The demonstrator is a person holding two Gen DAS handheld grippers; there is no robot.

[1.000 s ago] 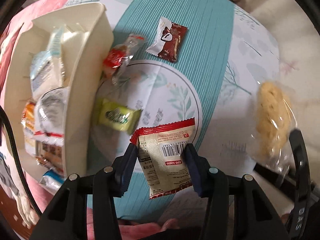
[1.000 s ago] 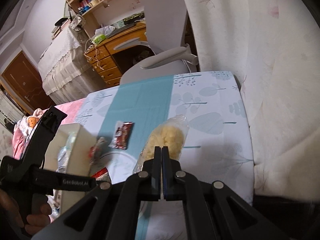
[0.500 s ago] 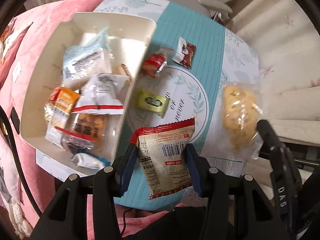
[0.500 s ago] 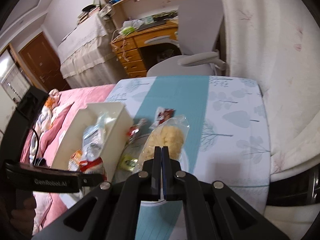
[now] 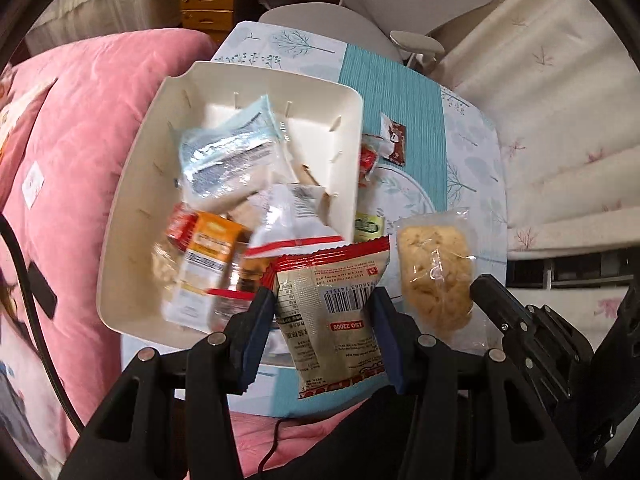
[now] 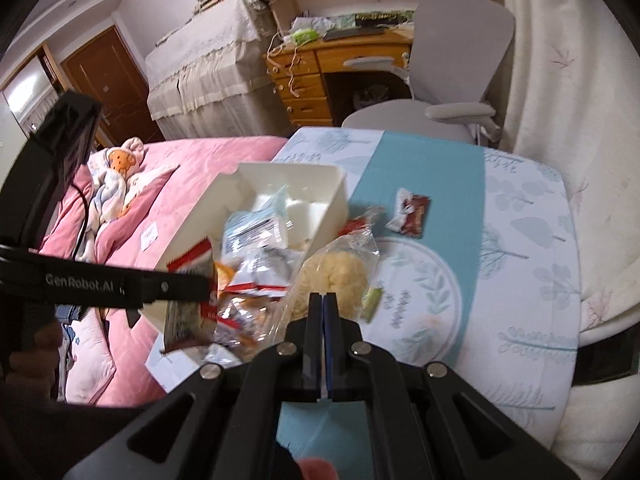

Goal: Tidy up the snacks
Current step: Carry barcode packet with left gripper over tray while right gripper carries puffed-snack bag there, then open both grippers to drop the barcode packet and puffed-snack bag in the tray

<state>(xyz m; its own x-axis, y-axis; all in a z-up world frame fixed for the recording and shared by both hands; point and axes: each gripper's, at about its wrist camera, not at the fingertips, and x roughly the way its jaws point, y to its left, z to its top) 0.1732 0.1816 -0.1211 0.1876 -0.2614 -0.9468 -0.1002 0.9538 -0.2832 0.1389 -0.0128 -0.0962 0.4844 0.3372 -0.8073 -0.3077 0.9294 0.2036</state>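
Taking the cream bin (image 5: 132, 216) as the landmark: the left gripper (image 5: 324, 320) hangs over the bin's near right corner, its 2 blue pads clamped on the sides of a red-and-tan snack packet (image 5: 332, 304), which dangles above the pile already inside. The right gripper (image 6: 323, 312) has its jaws pressed fully together on the clear wrapper edge of a bag of pale yellow puffs (image 6: 334, 276), held just right of the bin, close to its right wall. On the tablecloth (image 6: 520, 264) right of the bin, 3 snacks remain: a brown-and-white sachet (image 6: 410, 214) farthest off, a red-wrapped sweet (image 5: 367, 160) against the wall, and a small green packet (image 5: 368, 226) beside the near corner. The bin looks heaped near its front, so a packet released there could slide over the low near rim onto the pink bedding (image 5: 80, 120). The puff bag is pinched only by a thin film edge; a quick swing could tear or slip it free outside the bin. With both grippers converging on the same corner, they may knock each other or shove the bin toward the table edge.
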